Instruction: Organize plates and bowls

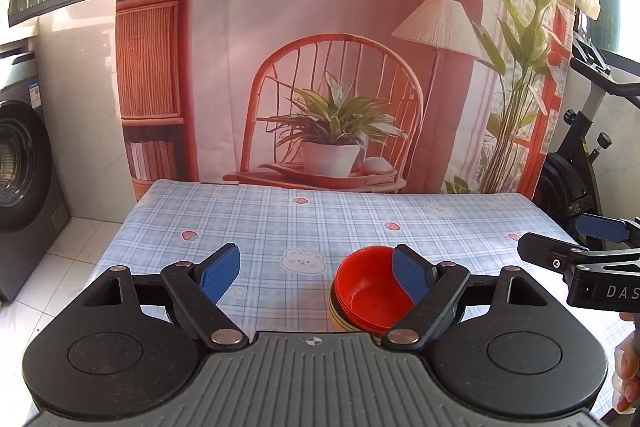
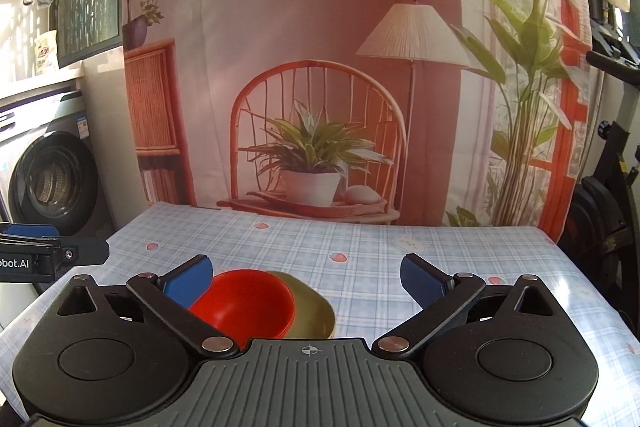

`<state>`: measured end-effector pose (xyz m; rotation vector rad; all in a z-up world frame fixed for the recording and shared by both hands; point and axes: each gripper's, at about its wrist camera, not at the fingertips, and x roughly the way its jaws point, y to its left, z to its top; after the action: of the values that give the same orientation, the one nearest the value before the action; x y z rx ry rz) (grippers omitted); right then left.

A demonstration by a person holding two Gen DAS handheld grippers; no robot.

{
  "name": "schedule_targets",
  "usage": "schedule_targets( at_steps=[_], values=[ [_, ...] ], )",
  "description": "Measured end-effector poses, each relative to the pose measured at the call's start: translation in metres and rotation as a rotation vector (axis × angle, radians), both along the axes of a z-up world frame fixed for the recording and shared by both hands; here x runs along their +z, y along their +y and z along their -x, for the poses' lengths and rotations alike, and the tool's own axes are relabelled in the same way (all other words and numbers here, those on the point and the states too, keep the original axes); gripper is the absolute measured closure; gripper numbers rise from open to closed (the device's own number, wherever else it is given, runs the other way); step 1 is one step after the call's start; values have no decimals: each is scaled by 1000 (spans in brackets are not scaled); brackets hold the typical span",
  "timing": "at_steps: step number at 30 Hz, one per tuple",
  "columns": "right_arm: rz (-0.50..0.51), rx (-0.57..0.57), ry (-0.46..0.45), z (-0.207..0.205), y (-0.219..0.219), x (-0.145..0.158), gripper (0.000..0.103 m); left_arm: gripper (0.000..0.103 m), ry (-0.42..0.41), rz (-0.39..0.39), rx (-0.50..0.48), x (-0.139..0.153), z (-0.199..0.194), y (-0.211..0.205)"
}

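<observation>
A stack of red bowls sits on a yellow-olive plate near the table's front edge; in the right wrist view the red bowls rest on the same plate. My left gripper is open and empty, its right finger just in front of the bowls. My right gripper is open and empty, its left finger beside the bowls. Each gripper shows at the edge of the other's view: the right one and the left one.
The table carries a blue checked cloth with bear and strawberry prints. A printed backdrop hangs behind it. A washing machine stands at the left, an exercise bike at the right.
</observation>
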<state>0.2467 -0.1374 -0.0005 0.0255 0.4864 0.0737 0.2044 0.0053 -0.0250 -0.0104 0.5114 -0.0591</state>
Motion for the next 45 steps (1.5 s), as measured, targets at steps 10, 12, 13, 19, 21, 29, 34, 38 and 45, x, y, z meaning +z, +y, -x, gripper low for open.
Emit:
schedule_targets(
  at_steps=[10,12,13,19,21,29,34,38,45],
  values=[
    [12,-78,-69,62,-4,48,0,17,-119,-132,7,53,69,-14],
    [-3,-86,-90,79,-4,59,0,16,-137,-121,4,63,82,-15],
    [-12,-85,-99,86,-4,65,0,15,-147,-116,-2,68,89,-16],
    [-26,-85,-145,121,-1,98,0,15,-190,-116,-16,90,123,-21],
    [-32,-76,-153,130,0,108,0,15,-202,-111,-16,95,129,-21],
    [-48,-88,-199,150,-1,128,0,14,-241,-87,-4,111,145,-21],
    [-57,-95,-194,150,-3,128,0,14,-232,-87,1,110,142,-21],
    [-55,-100,-195,151,-4,128,0,14,-224,-94,1,108,141,-20],
    [-51,-103,-190,151,-1,127,0,14,-221,-90,3,110,140,-16]
  ],
)
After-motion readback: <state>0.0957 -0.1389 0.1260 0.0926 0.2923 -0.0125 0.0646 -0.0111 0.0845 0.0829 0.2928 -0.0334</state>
